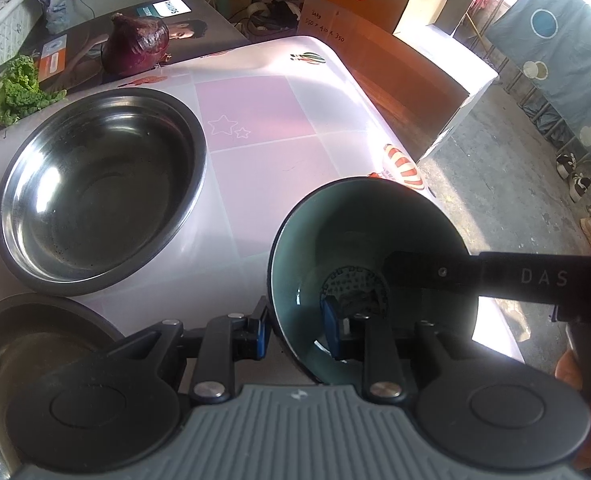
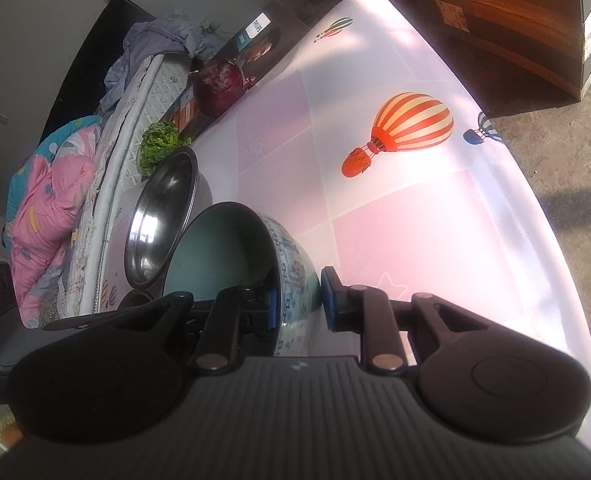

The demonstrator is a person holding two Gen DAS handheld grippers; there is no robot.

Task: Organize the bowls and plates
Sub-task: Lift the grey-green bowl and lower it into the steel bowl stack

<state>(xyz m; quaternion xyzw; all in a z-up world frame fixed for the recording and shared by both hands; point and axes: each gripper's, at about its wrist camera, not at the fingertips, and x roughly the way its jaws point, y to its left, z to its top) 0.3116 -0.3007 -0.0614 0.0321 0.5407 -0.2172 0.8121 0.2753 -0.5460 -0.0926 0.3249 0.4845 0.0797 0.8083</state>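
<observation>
Pinching the near wall of the teal bowl (image 1: pixel 359 240), the left gripper (image 1: pixel 295 332) has one blue-padded finger (image 1: pixel 331 330) inside and the other outside the rim. The right gripper (image 2: pixel 299 300) clamps the same bowl's (image 2: pixel 223 248) wall, one of its fingers (image 2: pixel 269 308) inside and the other against the patterned outside. Both sets of fingers are closed on the bowl, which tilts over the counter (image 1: pixel 263 168) near its right edge. Just beside it, toward the counter's left edge, sits a large steel bowl (image 1: pixel 103 188). A second metal dish (image 1: pixel 27 344) lies at the near left corner. Along the far left edge rest a red onion (image 1: pixel 137 44) and a leafy green (image 1: pixel 15 92) beside a printed box (image 1: pixel 75 52).
</observation>
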